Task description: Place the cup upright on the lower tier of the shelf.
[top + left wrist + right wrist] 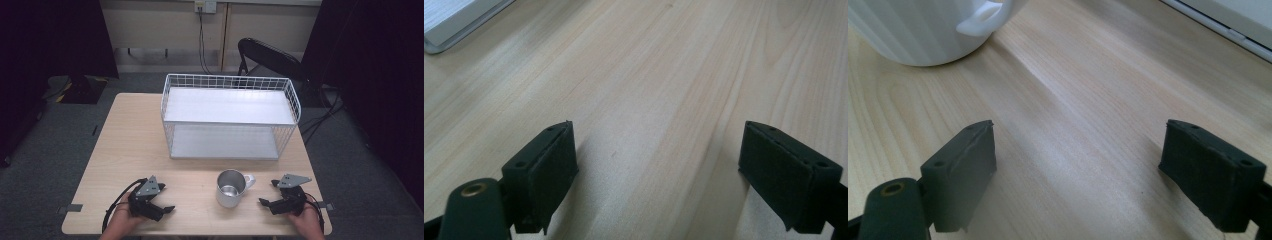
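A white mug [231, 188] with its handle turned to the right stands upright on the wooden table [130, 145], near the front edge. In the right gripper view the mug [923, 30] sits at the top left, a short way beyond the jaws. My right gripper [266, 202] rests low at the front right, a little right of the mug, open with only bare wood between its jaws [1078, 170]. My left gripper [167, 209] lies at the front left, pointing right toward the mug, open over bare table [656, 170].
A white wire basket rack [230, 116] with two shelves stands across the middle and back of the table; its base edge [454, 25] shows at the top left of the left gripper view. A black chair [270, 57] stands behind the table.
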`<control>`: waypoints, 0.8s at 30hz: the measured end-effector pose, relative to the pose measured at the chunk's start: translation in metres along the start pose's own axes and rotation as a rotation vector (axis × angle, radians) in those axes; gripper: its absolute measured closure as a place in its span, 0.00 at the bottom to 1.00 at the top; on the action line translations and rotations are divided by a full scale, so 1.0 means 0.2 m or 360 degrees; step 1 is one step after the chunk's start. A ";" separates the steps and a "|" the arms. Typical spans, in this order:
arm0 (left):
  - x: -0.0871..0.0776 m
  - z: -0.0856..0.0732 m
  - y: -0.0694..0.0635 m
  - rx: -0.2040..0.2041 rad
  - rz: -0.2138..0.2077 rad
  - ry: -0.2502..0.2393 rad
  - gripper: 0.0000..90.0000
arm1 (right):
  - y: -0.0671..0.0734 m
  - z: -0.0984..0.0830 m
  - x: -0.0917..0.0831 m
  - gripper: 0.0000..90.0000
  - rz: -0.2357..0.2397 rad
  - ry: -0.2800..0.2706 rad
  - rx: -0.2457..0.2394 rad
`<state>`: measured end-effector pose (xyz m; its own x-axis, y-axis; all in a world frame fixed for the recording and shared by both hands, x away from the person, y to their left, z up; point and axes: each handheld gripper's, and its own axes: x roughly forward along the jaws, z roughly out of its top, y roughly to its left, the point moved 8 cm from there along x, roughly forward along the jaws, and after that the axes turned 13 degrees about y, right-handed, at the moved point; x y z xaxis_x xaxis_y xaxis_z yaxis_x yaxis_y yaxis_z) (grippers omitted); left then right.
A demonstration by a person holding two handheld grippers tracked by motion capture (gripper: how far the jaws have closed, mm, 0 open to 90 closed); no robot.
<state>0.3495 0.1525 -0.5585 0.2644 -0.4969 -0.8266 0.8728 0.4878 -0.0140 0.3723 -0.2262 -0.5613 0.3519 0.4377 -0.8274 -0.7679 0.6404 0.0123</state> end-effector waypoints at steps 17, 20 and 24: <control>0.00 0.00 0.00 -0.0003 -0.0005 0.0000 0.17 | 0.06 0.03 -0.02 0.18 0.0054 0.0055 -0.0068; 0.00 0.00 0.00 -0.0002 -0.0007 0.0001 0.17 | 0.09 0.07 -0.04 0.20 0.0116 0.0071 -0.0086; 0.00 0.00 0.00 -0.0004 -0.0007 -0.0002 0.17 | 0.12 0.09 -0.07 0.20 0.0136 0.0063 -0.0081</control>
<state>0.3494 0.1524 -0.5584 0.2611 -0.4999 -0.8258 0.8729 0.4874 -0.0190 0.3594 -0.2061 -0.5401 0.2634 0.4634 -0.8461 -0.8206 0.5687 0.0560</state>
